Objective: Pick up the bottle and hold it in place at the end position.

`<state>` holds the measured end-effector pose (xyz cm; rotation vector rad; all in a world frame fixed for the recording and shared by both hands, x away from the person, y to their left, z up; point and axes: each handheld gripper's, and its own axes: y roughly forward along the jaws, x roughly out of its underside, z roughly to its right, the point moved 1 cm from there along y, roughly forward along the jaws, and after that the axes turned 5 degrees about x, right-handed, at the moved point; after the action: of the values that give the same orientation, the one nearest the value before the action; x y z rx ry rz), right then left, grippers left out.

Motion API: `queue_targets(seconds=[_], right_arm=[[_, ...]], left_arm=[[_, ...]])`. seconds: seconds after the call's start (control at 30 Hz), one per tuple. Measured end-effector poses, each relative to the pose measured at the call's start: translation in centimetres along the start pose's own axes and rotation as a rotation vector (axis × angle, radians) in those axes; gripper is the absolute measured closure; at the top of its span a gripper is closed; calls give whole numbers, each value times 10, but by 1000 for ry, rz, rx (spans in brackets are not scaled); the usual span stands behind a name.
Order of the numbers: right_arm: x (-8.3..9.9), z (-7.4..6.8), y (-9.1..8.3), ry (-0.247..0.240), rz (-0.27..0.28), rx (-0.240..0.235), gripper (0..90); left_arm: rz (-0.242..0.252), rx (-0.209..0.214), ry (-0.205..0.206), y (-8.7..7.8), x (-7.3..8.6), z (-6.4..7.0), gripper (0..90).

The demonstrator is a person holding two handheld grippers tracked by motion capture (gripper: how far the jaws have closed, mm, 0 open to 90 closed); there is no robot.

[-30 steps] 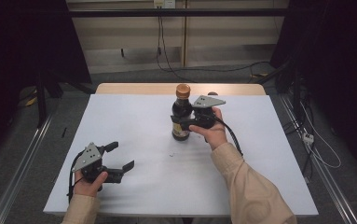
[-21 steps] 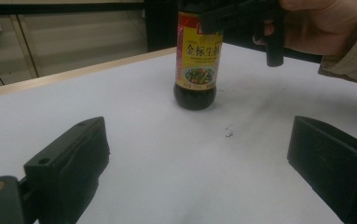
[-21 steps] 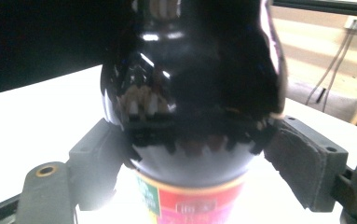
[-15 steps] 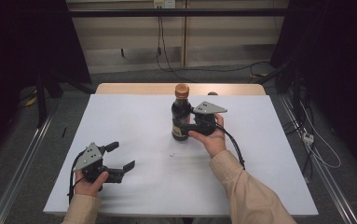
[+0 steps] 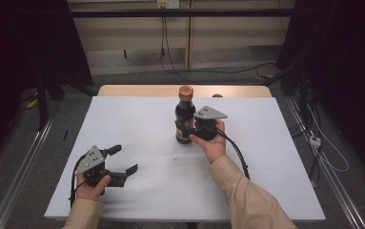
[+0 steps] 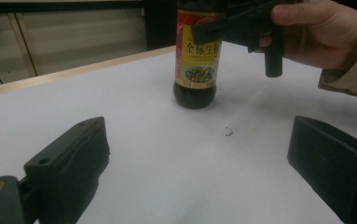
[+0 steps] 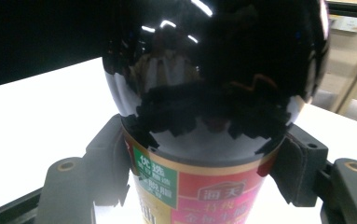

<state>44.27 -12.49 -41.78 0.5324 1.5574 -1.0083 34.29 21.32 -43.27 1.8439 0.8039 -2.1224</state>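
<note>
A dark soy sauce bottle [image 5: 185, 114] with an orange cap stands upright on the white table [image 5: 137, 124], past its middle. My right gripper [image 5: 184, 128] is at the bottle's label height, shut on it from the right. In the right gripper view the two jaws press either side of the bottle [image 7: 204, 93] just under its shoulder, with the right gripper [image 7: 202, 144] around the red and green label. My left gripper [image 5: 124, 159] rests open near the front left of the table with nothing in it. From the left gripper [image 6: 199, 128] the bottle [image 6: 197, 60] is straight ahead.
A small dark speck [image 6: 229, 131] lies on the table in front of the bottle. Black cables trail from both grippers. Behind the table's wooden far edge [image 5: 142, 89] the floor holds cables and dark frame legs.
The right gripper has shifted slightly lower and nearer to the person while staying at the bottle. The bottle and the left gripper have not moved.
</note>
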Motion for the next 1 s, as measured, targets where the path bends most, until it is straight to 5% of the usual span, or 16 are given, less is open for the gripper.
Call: queue_targets(seconds=[0.37, 0.53, 0.8, 1.0], right_arm=[[0, 23, 3, -43, 10, -168, 305], [0, 19, 2, -32, -4, -142, 298], [9, 10, 5, 67, -17, -64, 249], [10, 9, 5, 16, -21, -61, 300]], left_arm=[[2, 2, -1, 1, 0, -1, 49], [1, 9, -3, 2, 0, 1, 49], [8, 9, -12, 4, -2, 1, 49], [2, 5, -19, 7, -5, -1, 49]])
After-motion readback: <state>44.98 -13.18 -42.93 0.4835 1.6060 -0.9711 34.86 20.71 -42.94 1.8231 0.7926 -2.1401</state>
